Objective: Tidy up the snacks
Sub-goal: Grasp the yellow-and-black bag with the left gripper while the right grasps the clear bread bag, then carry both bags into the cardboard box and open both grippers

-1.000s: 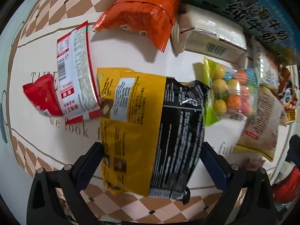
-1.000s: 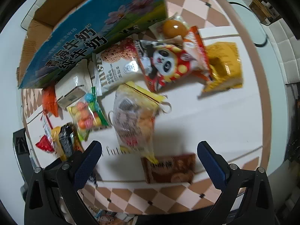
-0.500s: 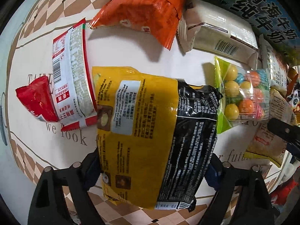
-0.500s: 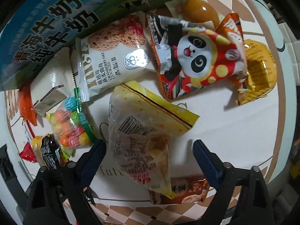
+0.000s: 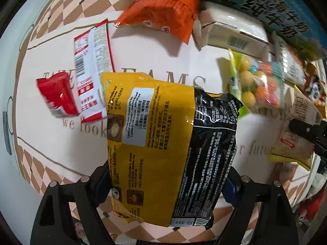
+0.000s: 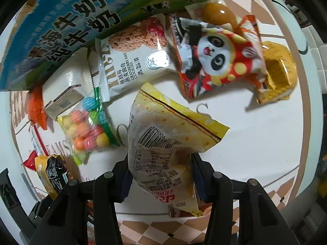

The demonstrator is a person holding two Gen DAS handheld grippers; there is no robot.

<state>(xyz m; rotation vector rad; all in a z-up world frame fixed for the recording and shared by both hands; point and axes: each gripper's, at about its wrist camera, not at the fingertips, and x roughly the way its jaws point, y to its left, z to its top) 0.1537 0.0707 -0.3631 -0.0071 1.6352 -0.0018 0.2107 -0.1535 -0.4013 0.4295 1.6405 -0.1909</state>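
A yellow-and-black snack packet (image 5: 159, 132) hangs between the fingers of my left gripper (image 5: 165, 179), which is shut on its sides and points straight down at the tablecloth (image 5: 143, 47). My right gripper (image 6: 160, 173) also points down, its jaws closing, with the blue pads pressing both sides of a pale yellow packet (image 6: 163, 134) that has a barcode. The same pale packet (image 5: 294, 134) shows at the right edge of the left wrist view. The yellow-and-black packet (image 6: 51, 173) appears low on the left in the right wrist view.
On the cloth lie a red-and-white packet (image 5: 92, 61), a small red packet (image 5: 57, 96), an orange bag (image 5: 163, 14), a white packet (image 5: 231, 32), a bag of coloured balls (image 6: 87, 128), oat cookies (image 6: 137, 55), a panda bag (image 6: 216, 57) and a gold packet (image 6: 278, 71). A blue milk box (image 6: 71, 14) stands behind.
The left jaws closed onto the yellow-and-black packet, which then shifted with the gripper. The right gripper came down over the pale yellow packet and its jaws narrowed onto it.
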